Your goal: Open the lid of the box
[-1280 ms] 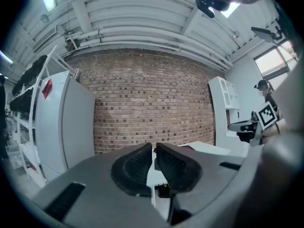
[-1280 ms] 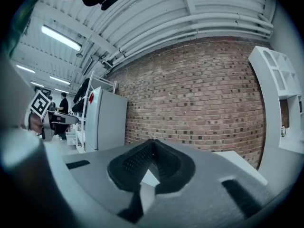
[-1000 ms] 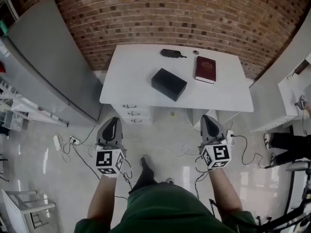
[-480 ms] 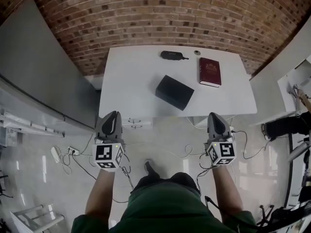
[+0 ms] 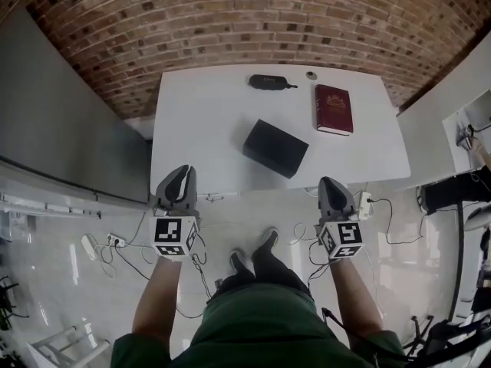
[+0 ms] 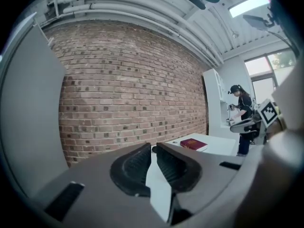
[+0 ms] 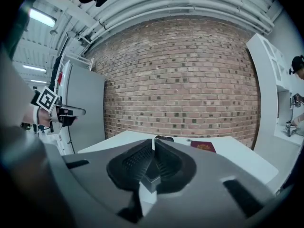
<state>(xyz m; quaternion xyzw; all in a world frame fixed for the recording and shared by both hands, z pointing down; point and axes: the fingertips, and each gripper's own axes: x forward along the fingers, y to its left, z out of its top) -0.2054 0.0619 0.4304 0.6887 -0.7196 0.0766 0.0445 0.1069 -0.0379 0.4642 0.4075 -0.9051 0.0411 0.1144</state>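
While we hold the left hand-held gripper (image 5: 182,173) and right hand-held gripper (image 5: 330,184) by the near edge of the counter (image 5: 207,121), jaws closed and empty, the black box (image 5: 275,148) lies closed at 1 o'clock from the left one.

Bright ceiling strip light (image 6: 248,5), soft shadows, strong fisheye bending, dark corners.

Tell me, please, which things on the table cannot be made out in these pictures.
Box: head view shows no lid seam or hinge, too small; both gripper views hide it behind the jaws.
Small round thing: head view, too small to name.
Book: cover print too small in every view.
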